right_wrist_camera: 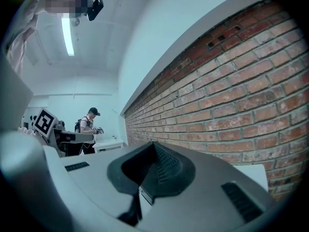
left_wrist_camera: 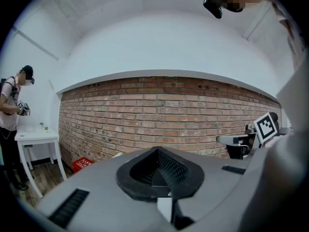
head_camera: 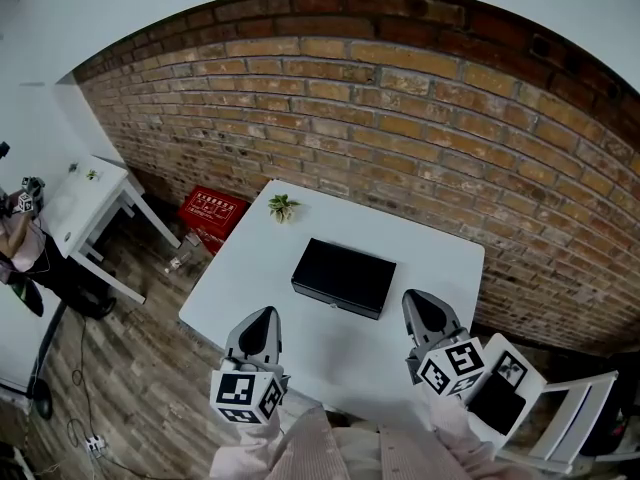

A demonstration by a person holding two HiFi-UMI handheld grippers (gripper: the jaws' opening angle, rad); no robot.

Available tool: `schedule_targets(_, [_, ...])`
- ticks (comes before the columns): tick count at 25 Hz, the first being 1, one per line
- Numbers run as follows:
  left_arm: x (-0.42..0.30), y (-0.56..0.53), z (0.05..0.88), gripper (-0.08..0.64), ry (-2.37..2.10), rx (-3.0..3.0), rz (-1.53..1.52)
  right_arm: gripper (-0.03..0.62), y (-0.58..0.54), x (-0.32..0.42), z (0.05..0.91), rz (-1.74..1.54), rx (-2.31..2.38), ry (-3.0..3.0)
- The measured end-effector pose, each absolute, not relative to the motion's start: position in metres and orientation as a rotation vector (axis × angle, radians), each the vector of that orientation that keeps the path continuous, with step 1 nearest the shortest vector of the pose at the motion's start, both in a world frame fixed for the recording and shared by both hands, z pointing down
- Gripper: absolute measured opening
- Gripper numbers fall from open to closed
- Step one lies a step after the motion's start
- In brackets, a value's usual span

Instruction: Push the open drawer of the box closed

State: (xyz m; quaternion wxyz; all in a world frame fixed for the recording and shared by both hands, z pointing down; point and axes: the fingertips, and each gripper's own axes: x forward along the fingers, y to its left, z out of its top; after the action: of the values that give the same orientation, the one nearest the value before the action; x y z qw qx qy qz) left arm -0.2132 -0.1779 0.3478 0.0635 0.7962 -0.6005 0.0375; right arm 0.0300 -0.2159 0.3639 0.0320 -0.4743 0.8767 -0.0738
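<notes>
The box [head_camera: 343, 277], its drawer hard to make out, is lying on the worktop [head_camera: 430, 253] while the left tool [head_camera: 267, 315] and right tool [head_camera: 421, 302] are hovering short of it, jaws together, empty.

A black box [head_camera: 343, 277] lies on the white table [head_camera: 440, 258], left gripper [head_camera: 264, 318] and right gripper [head_camera: 426, 306] apart from it.

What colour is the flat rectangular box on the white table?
The flat rectangular box is black; head view.
</notes>
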Motion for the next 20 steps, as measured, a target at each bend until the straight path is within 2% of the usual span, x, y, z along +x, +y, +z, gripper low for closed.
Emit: schedule_targets(20, [-0.213, -0.1763, 0.3562, -0.005, -1.81, 2.397, 0.141, 0.002, -0.2129, 0.0331, 0.3663, -0.223, -1.477, 2.703])
